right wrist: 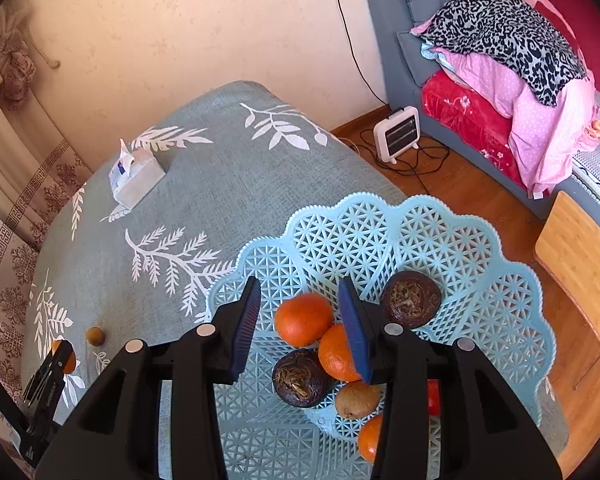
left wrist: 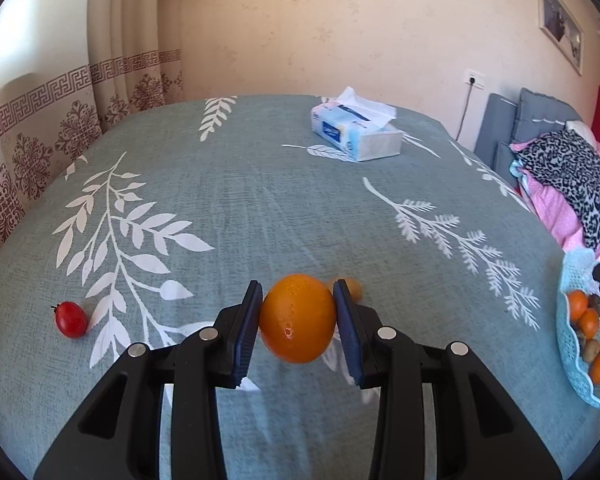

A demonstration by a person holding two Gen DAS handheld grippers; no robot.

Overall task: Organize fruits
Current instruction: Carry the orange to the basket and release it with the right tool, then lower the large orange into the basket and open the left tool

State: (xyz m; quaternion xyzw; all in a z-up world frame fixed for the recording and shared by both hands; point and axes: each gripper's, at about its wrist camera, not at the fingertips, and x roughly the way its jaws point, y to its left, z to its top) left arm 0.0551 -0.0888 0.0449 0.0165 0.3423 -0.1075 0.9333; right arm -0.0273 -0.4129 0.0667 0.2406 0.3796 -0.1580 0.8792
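My left gripper (left wrist: 296, 312) is shut on an orange (left wrist: 297, 323) and holds it just above the teal tablecloth. A small brownish fruit (left wrist: 354, 288) lies just behind its right finger, and a red cherry tomato (left wrist: 71, 319) lies to the left. The light-blue lattice basket (left wrist: 572, 364) is at the far right. My right gripper (right wrist: 300, 320) is open and empty above the basket (right wrist: 380, 232), which holds several oranges (right wrist: 303, 319), two dark brown fruits (right wrist: 411, 299) and a small tan fruit (right wrist: 358, 399). The left gripper with its orange (right wrist: 69, 362) shows at the lower left, near the small brown fruit (right wrist: 95, 336).
A tissue box (left wrist: 356, 132) stands at the far side of the table (left wrist: 260, 200). The table's right edge drops to a wooden floor with a small heater (right wrist: 396, 134) and cables. A bed with piled blankets (right wrist: 500, 60) and a wooden stool (right wrist: 580, 268) stand to the right.
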